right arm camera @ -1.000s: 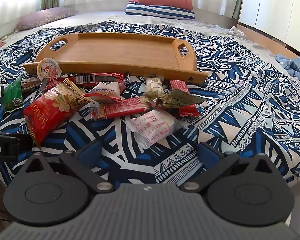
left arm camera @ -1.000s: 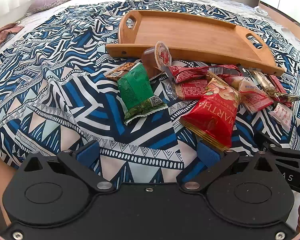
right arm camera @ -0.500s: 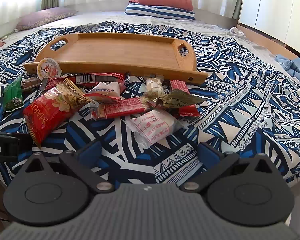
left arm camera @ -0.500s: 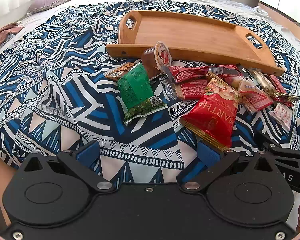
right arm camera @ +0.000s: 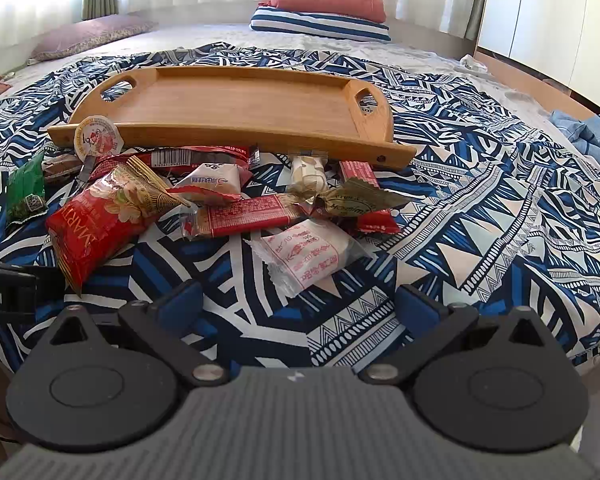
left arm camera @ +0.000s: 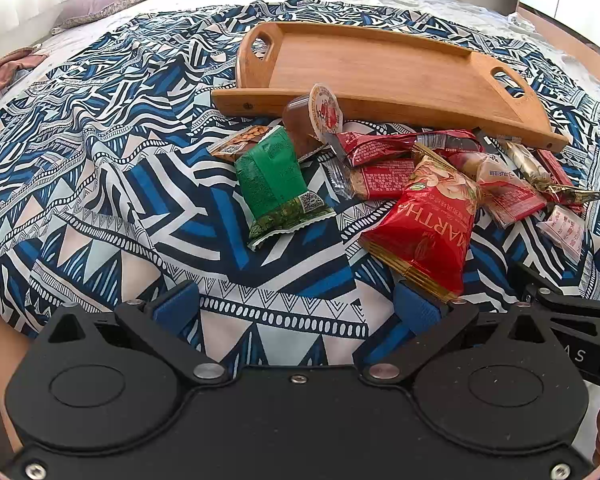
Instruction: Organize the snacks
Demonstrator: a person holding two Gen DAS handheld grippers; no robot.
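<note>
— Where are the snacks?
— Heaped on the patterned bedspread just before the wooden tray, which holds none.
— And the tongs?
— Left gripper and right gripper both spread wide, holding nothing, on the near side of the red bag.

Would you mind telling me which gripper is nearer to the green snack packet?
Left. The left gripper sits just short of the green snack packet, which lies ahead between its open fingers. The right gripper is farther: from it the packet lies far left.
</note>
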